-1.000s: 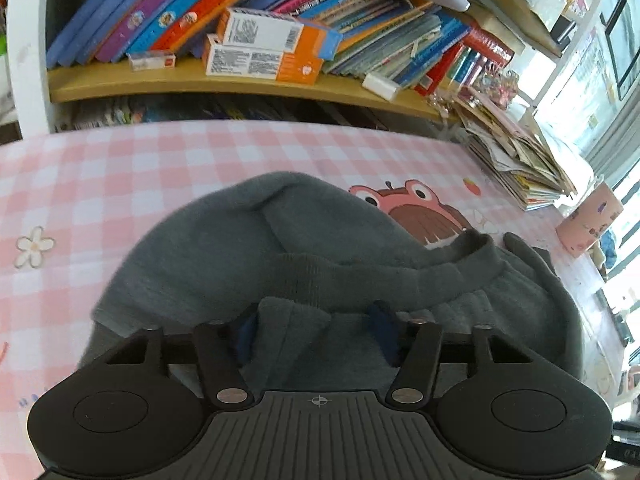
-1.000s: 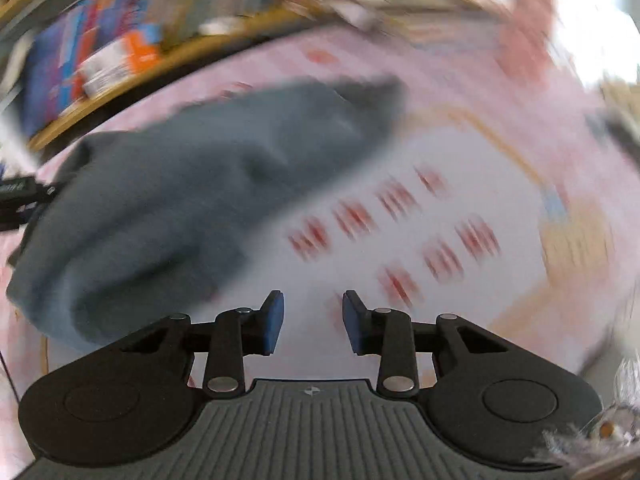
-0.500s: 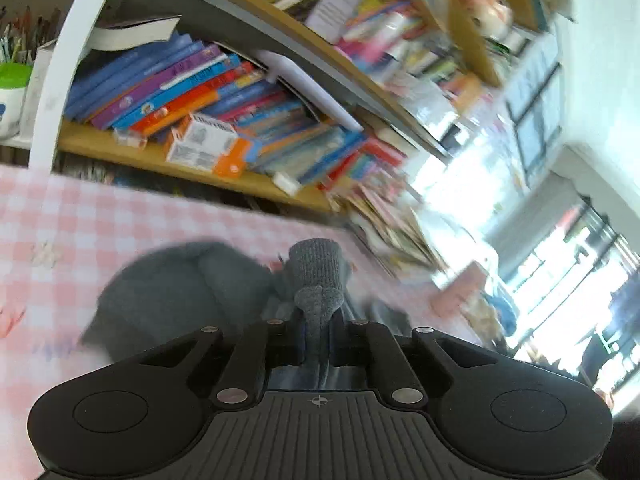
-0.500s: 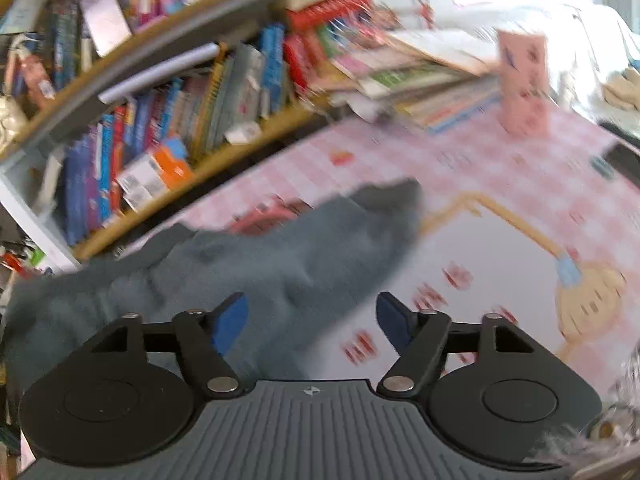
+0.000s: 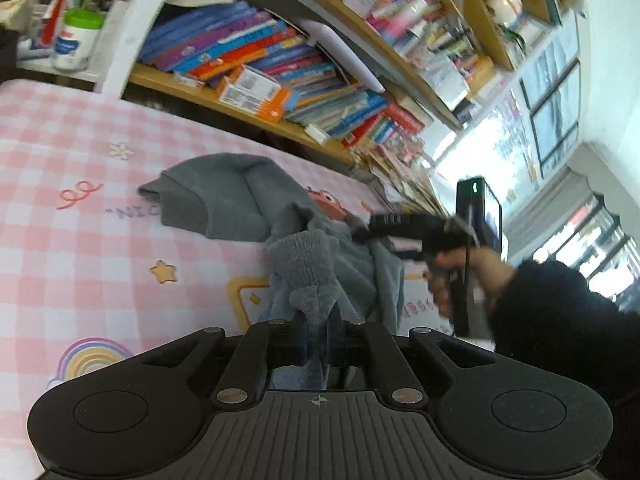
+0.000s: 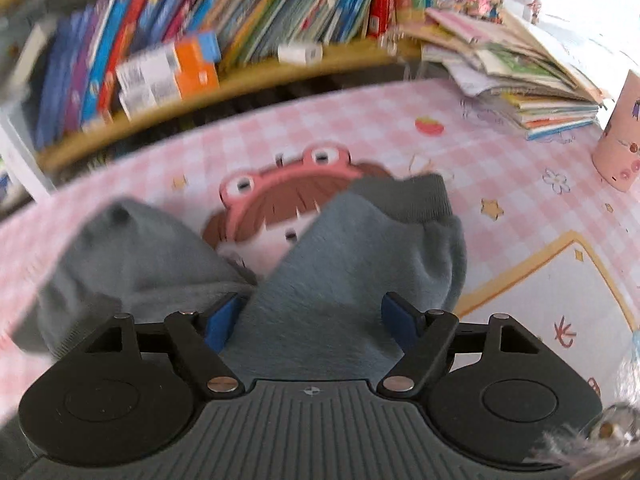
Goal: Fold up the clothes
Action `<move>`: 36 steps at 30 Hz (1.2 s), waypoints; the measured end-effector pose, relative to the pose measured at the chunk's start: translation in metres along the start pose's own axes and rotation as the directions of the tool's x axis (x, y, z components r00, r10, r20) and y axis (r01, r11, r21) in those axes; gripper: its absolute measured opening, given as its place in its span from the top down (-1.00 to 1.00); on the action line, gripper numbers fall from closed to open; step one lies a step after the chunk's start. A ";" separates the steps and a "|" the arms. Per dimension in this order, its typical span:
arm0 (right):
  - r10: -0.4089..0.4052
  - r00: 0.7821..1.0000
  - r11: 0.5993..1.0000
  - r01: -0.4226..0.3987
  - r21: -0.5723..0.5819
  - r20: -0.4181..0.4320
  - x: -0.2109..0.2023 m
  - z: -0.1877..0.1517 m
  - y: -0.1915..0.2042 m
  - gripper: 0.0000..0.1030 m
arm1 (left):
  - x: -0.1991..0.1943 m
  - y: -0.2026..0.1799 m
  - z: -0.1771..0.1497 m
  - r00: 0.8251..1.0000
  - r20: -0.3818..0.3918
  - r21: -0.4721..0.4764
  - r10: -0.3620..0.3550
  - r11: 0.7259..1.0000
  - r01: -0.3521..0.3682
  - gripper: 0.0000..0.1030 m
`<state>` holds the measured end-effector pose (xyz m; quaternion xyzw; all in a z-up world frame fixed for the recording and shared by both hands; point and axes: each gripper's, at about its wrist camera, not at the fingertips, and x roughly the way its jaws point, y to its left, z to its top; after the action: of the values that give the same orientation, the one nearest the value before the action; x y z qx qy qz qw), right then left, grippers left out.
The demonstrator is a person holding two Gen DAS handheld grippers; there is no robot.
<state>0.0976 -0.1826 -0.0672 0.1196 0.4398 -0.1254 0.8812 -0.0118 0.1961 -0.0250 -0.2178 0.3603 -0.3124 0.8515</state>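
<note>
A bookshelf point(image 5: 256, 60) packed with leaning children's books fills the background behind the counter point(image 5: 60, 240), which is covered by a pink-and-white checked cloth printed with a rainbow, stars and a pink frog-faced cartoon figure point(image 6: 288, 184). On that cloth lies the grey sweatshirt point(image 5: 224, 196), rumpled: one part with a ribbed cuff rests flat toward the shelf, while another part is lifted off the surface. In the right wrist view a grey sleeve with a darker ribbed cuff point(image 6: 408, 196) runs from the frog print down toward the camera.

The left tool point(image 5: 316, 332) is pressed together on a bunched fold of the sweatshirt, the fabric standing up between its fingers. The right tool point(image 6: 312, 320) is spread wide, its blue pads on either side of the sleeve and not gripping it; in the left wrist view the same tool appears blurred, held in the person's right hand point(image 5: 460, 276) at the raised fabric.

A stack of magazines point(image 6: 528, 92) and a pink cup point(image 6: 620, 136) sit at the counter's far right.
</note>
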 end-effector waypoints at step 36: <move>-0.159 0.987 0.971 0.150 0.188 0.031 -0.097 -0.128 -0.104 -0.09 | 0.060 0.090 0.014 0.998 -0.051 -0.395 0.042 0.917 -0.058 0.80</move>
<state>-0.0884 -0.2281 -0.0747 0.1633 0.4138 -0.2367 0.8638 0.0653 0.2204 -0.0977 -0.3697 0.4389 -0.2157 0.7900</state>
